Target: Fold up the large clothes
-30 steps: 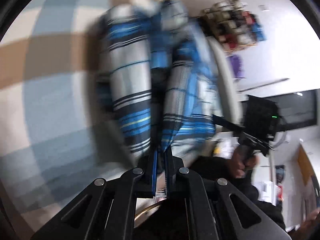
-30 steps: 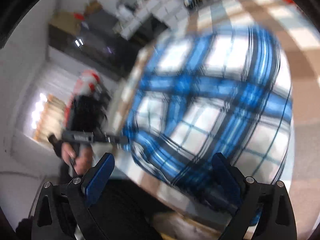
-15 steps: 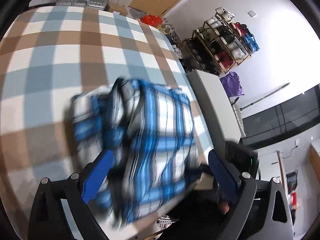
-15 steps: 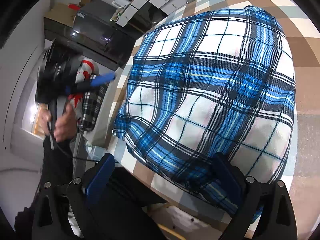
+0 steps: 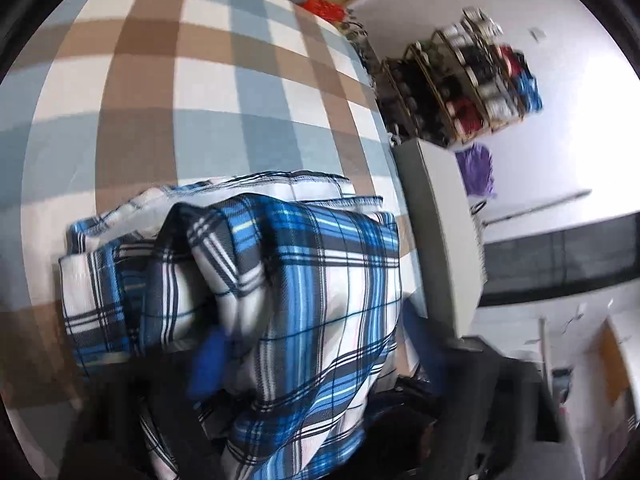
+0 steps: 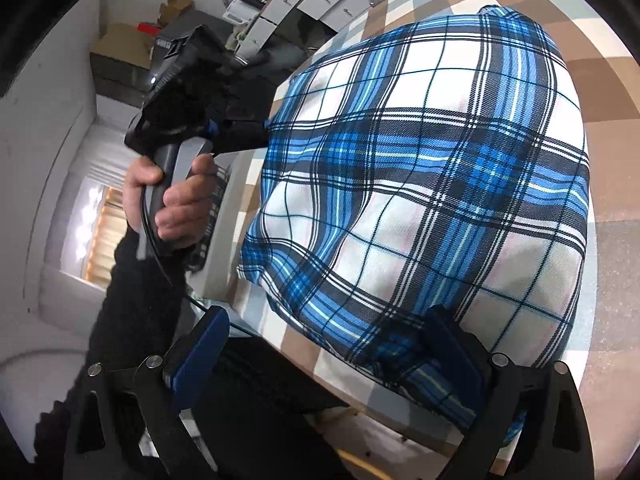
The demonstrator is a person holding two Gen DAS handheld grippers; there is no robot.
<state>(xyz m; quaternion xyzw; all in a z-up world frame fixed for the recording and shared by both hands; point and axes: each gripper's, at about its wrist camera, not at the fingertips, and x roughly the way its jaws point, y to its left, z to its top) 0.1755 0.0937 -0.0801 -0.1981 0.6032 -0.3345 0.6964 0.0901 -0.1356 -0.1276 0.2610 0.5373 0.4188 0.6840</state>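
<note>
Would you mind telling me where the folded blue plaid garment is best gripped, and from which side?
Probably at the near edge of the plaid garment, where layers overhang the checked tablecloth. Come in from the table's front: the right claw, open, already straddles that edge, so closing pinches all layers.

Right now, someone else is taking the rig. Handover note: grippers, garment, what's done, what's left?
Left gripper: open, blurred, its fingers astride the near end of the plaid garment, gripping nothing.
Right gripper: open, at the garment's near edge, one finger partly over the cloth, not clamped.
Garment: a folded, puffy bundle near the edge of the checked tablecloth; layered edges show on its far side in the left wrist view.
Done: main folds look complete.
Left: probably flatten and square the bundle.
</note>
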